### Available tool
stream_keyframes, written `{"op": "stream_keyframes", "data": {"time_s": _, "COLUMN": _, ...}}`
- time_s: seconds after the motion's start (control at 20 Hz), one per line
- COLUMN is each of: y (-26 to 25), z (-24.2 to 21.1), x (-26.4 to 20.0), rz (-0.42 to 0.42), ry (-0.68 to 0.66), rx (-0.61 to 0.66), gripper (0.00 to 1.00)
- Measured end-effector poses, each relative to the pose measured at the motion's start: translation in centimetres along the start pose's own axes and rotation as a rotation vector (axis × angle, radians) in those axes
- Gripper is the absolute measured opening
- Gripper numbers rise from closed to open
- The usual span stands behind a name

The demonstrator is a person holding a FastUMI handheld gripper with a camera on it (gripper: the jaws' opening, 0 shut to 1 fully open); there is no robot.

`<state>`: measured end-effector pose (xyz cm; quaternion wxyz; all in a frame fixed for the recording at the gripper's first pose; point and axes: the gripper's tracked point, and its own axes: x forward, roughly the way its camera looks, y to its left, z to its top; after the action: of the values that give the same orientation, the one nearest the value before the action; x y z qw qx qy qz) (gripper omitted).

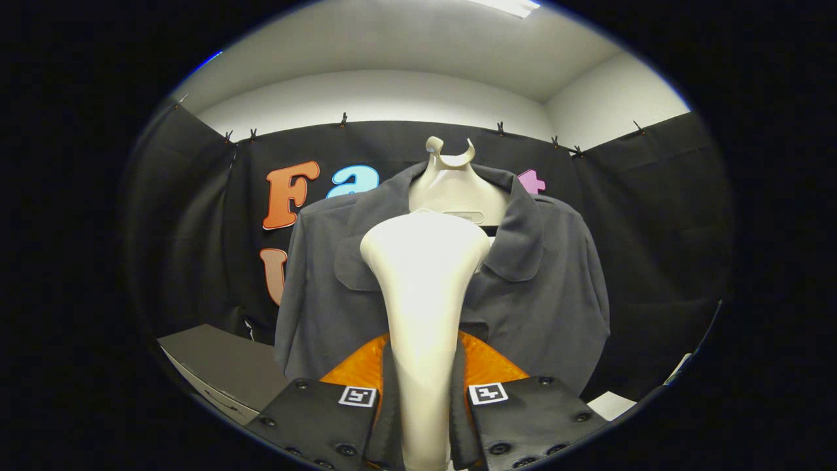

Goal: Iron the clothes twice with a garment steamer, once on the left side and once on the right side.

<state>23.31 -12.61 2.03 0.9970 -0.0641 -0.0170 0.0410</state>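
A white garment steamer (424,294) stands upright between my fingers, its handle pinched by both of them and its broad head rising ahead. My gripper (424,399) is shut on that handle. Beyond the head hangs a dark grey jacket (536,294) on a white hanger stand (451,176), facing me with collar open. The steamer head sits in front of the jacket's middle, near the opening between the left and right panels; whether it touches the cloth is unclear. The steamer hides the jacket's centre.
A dark box or table corner (222,366) sits low to the left of the jacket. A white sheet (611,404) lies low to the right. Black cloth walls close in behind and on both sides.
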Motion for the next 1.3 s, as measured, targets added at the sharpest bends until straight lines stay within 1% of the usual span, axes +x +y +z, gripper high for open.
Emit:
{"op": "stream_keyframes", "data": {"time_s": 0.35, "y": -1.2, "z": -3.3, "x": 0.1, "rz": 0.018, "ry": 0.024, "rx": -0.007, "gripper": 0.37}}
{"op": "stream_keyframes", "data": {"time_s": 0.6, "y": -1.7, "z": -7.3, "x": -0.4, "rz": 0.025, "ry": 0.076, "rx": -0.009, "gripper": 0.38}}
{"op": "stream_keyframes", "data": {"time_s": 0.85, "y": -1.9, "z": -12.5, "x": -1.2, "rz": 0.037, "ry": 0.133, "rx": -0.022, "gripper": 0.38}}
{"op": "stream_keyframes", "data": {"time_s": 1.3, "y": -2.7, "z": -19.7, "x": -3.2, "rz": 0.036, "ry": 0.245, "rx": -0.02, "gripper": 0.38}}
